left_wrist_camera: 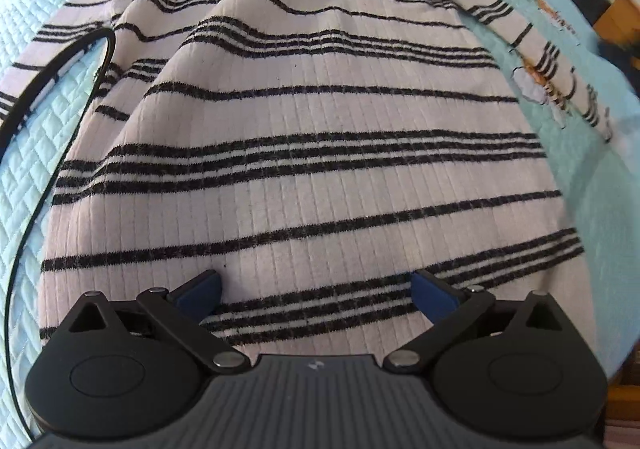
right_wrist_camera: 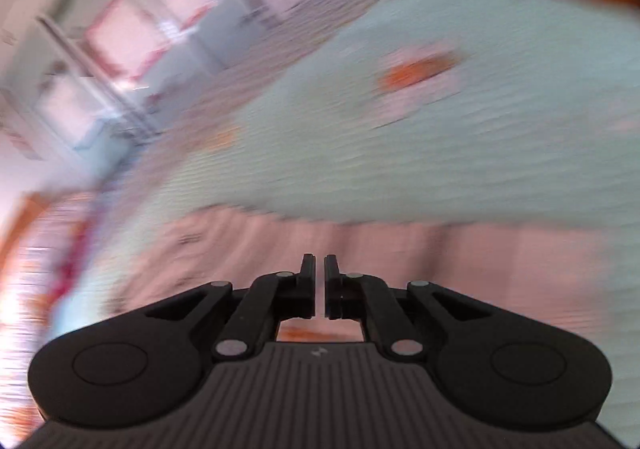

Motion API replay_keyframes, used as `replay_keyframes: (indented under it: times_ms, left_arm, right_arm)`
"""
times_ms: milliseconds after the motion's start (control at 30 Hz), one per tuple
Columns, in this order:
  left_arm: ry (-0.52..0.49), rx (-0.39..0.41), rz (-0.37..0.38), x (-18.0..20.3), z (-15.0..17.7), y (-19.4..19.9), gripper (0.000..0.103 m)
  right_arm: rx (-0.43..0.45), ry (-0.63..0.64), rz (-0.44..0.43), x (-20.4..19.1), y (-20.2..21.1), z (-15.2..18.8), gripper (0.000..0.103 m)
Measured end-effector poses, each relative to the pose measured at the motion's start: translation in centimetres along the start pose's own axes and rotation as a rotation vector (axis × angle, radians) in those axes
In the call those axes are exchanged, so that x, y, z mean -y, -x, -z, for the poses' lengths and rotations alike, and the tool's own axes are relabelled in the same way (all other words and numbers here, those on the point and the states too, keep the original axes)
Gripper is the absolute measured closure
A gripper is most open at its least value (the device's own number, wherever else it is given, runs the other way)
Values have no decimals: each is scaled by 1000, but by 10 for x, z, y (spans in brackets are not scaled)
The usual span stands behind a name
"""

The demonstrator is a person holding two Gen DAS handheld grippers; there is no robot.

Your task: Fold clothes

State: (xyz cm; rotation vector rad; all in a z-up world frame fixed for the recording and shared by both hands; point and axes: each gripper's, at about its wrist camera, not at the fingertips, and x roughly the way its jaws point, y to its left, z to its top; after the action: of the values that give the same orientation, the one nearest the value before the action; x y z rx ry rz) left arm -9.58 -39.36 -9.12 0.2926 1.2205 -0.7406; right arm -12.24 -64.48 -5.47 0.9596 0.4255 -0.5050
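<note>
1. While the sweater [left_wrist_camera: 304,121] lies spread over the bed [left_wrist_camera: 44,153], striped side up and rumpled toward 12 o'clock, we hold our left gripper [left_wrist_camera: 316,289] pointing steeply down over its near hem.
2. Its fingers [left_wrist_camera: 200,289] stand as wide apart as they go, with nothing between them but the knit below; we cannot tell whether the tips touch the cloth.
3. We judge this wide stance suits either pinning the hem flat or pinching a broad bite of fabric for the next fold.
4. One sleeve [left_wrist_camera: 560,77] trails off toward 2 o'clock onto the quilt, so it is not yet tucked in; the folding looks early.
5. A black cable [left_wrist_camera: 52,89] loops across the sweater's edge near 9 o'clock, where it could snag a fold.
6. Our right gripper [right_wrist_camera: 320,273] shows fingers [right_wrist_camera: 308,281] drawn almost together, only a slit between them and nothing caught in it.
7. That view is heavily blurred: pale fabric sits just under the fingers and the quilt stretches from 12 to 3 o'clock, so we judge this hand is travelling empty, probably toward a new hold.
</note>
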Motion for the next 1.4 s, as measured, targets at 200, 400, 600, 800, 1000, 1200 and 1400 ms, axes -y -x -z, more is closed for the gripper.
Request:
replay_keyframes:
  times_ms: [200,400,600,800,1000,1200,1400]
  left_arm:
    - [-26,28,80,-9,6,4,0]
    - [-82,68,52,-5,16,7,0]
    - [-30,80,103,-15,9,17,2]
    - [14,196,162,-36,0,48,4]
    - [91,238,202,-62,4,59,4]
    - [126,219,202,-77,9,59,4]
    - [170,248,211,-101,11,65,4]
  right_arm:
    - [-62,-180,99,74,-67,-12,103]
    - [3,9,192,21,-26,-10,97]
    - [-122,21,-4,-22,-67,-3,95]
    - [-127,42,124,-3,-112,-9,103]
    - [-1,192,273,-25,-88,-15,97]
    - [-186,93,40,-34,-95,5,94]
    - [-62,93,181,-34,-95,-8,97]
